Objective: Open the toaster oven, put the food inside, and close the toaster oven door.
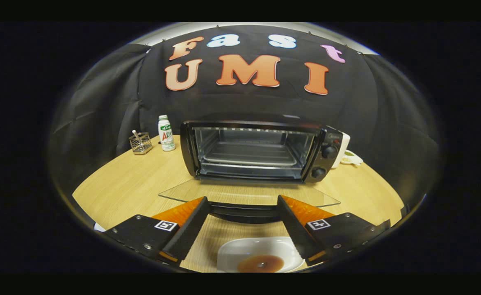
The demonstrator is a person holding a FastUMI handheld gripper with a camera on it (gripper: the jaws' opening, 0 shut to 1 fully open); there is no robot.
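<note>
the toaster oven [261, 149] stands open on the wooden table [133, 184], its glass door [248, 193] lying flat toward the gripper [242, 217], so the step in hand looks like picking up the food. the gripper's fingers are spread wide with nothing between them, hanging above a white dish [261, 255] that sits on the table just this side of the door's dark handle [243, 209]. on the dish lies a flat, round, brown piece of food [261, 263], low and thin, partly cut off from sight, so its exact kind cannot be told. to do this well, the fingers should drop straight down on either side of the food, low enough to catch its thin edge without scraping the dish, then close gently so it does not slip or crumble. the lift should clear the door handle before moving forward over the glass to the wire rack [250, 154] inside. beyond, a small bottle [166, 133] and a wire basket [140, 143] stand left of the oven, well out of the way.
</note>
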